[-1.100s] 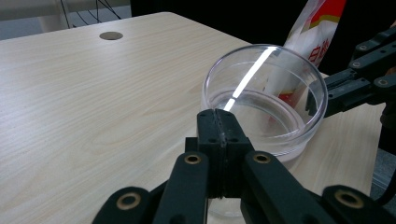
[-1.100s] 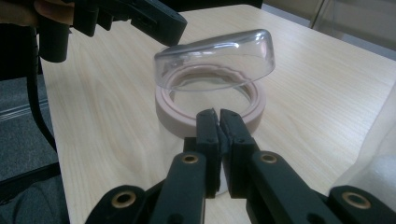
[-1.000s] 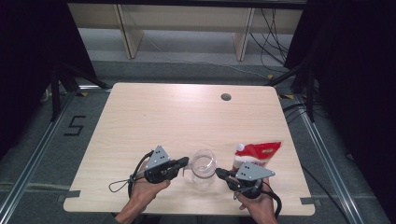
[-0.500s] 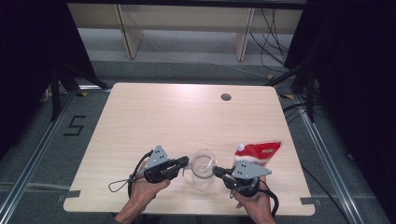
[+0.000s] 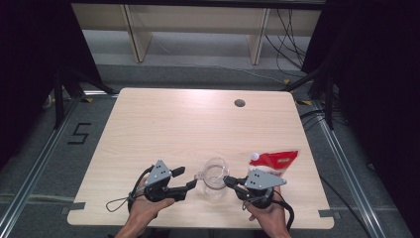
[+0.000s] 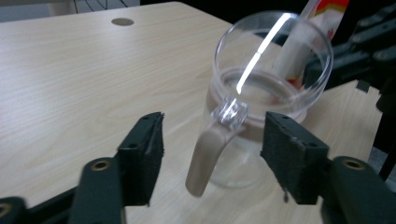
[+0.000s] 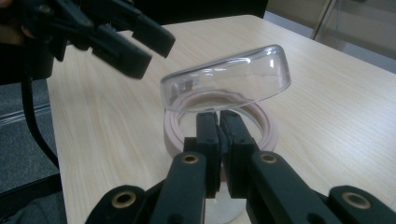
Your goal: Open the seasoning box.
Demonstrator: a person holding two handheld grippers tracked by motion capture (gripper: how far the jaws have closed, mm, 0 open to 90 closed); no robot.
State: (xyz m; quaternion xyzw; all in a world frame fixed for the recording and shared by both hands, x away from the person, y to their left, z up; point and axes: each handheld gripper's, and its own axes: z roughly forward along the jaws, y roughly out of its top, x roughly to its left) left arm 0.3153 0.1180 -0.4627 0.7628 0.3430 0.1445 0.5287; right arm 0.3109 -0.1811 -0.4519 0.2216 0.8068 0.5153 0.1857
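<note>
Jar [image 5: 214, 177] risking tipping: left tongs [image 5: 188, 178] just opening wide around its handle [image 6: 205, 156], right tongs [image 7: 218, 122] seemingly pinching its open lid [image 7: 226, 84].

wooden table [image 5: 163, 129], glass jug [image 5: 214, 174], maybe a pouch [image 5: 275, 161]

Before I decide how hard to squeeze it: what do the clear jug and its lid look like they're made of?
The jug looks like clear glass or hard clear plastic: it is glossy, with a bright streak on its rim and the table visible through it. Its handle seems the same clear material. The lid looks like clear, glossy plastic, though glass is possible. The band beneath it is matte, pale pink, possibly silicone.
</note>
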